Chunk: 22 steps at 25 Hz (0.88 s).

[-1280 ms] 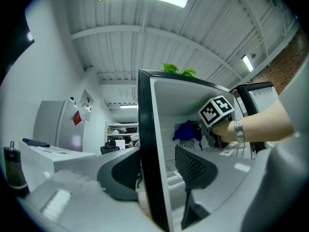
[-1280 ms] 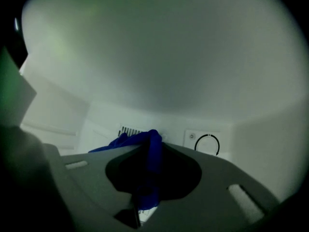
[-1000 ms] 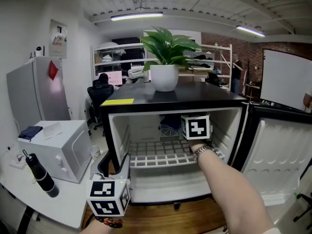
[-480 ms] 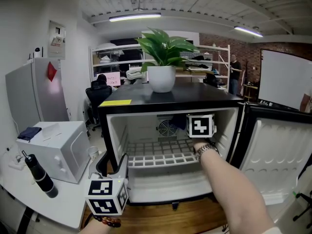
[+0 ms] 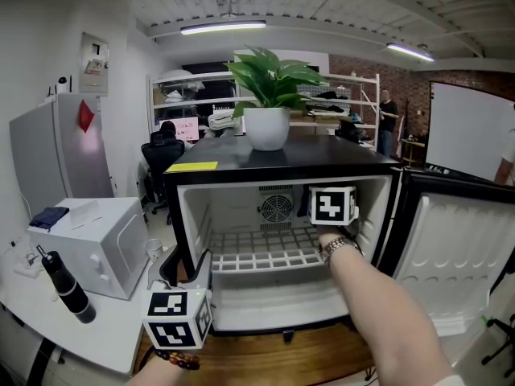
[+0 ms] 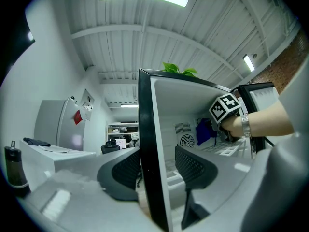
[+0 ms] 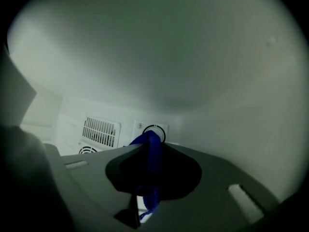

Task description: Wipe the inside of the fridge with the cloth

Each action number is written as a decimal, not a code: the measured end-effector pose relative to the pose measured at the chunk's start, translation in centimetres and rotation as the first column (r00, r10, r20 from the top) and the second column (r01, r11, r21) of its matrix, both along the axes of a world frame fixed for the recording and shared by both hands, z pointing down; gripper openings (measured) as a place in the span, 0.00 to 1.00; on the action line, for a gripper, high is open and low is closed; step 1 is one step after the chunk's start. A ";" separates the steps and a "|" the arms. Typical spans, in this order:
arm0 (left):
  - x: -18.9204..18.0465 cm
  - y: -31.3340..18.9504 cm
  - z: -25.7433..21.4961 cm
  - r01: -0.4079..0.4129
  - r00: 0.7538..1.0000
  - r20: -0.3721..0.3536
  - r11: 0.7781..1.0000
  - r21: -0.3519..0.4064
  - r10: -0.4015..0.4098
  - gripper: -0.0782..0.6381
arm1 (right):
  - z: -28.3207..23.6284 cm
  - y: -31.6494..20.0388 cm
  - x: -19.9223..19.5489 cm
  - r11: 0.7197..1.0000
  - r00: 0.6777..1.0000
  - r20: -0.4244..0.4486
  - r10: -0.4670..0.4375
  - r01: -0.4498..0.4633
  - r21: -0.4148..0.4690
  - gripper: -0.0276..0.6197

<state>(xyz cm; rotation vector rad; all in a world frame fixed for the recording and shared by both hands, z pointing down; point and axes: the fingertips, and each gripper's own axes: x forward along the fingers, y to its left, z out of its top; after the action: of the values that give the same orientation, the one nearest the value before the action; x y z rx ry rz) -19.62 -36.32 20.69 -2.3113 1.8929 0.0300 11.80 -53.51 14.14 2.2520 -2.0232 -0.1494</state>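
- The fridge [image 5: 187, 215] stands with its door [image 5: 459, 256] swung wide, so the opening step is done and wiping is judged to be under way.
- The right tongs [image 7: 147, 150] are clenched on the blue cloth [image 7: 153, 163]. They are held deep in the fridge's upper space, above the wire shelf [image 5: 257, 256] and close to its right wall.
- The cloth sits in front of a round dial [image 7: 159, 129] on the fridge's back wall, right of the vent [image 7: 100, 130]. Whether it presses on the wall cannot be told.
- The left tongs [image 6: 159, 170] straddle the front edge of the fridge's left wall. A gap shows at the inner pad, so they read as released, resting there rather than gripping.
- No smear or wet trace shows on the fridge's white lining, so the surfaces already wiped cannot be picked out.
- Probably left to wipe: the fridge's right wall, the shelf, the space below it, the left wall and perhaps the door lining.
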 end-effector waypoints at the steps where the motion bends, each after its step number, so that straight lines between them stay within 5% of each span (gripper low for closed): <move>1: 0.0 0.0 0.0 0.001 1.000 -0.001 1.000 0.000 -0.001 0.42 | 0.1 0.2 0.0 1.000 1.000 -0.002 0.003 -0.003 -0.006 0.12; 5: 0.0 -0.1 0.0 0.002 1.000 -0.009 1.000 0.000 -0.002 0.42 | 0.8 0.8 -0.7 0.998 0.999 0.017 -0.049 0.050 -0.027 0.12; 11: 0.1 -0.1 0.0 -0.001 1.000 -0.008 1.000 -0.001 0.001 0.42 | -1.1 3.0 -6.3 0.962 0.964 -0.032 -0.265 0.267 0.062 0.12; 22: 0.3 -0.1 0.0 -0.016 1.000 -0.003 1.000 -0.011 0.016 0.42 | 0.5 6.0 -21.8 0.806 0.778 -0.224 -0.587 0.589 -0.066 0.12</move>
<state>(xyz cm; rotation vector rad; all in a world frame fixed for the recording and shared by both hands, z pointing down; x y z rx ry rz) -19.37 -36.42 20.74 -2.3351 1.8807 0.0251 -10.02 -47.56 14.69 1.4269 -2.5036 -0.4507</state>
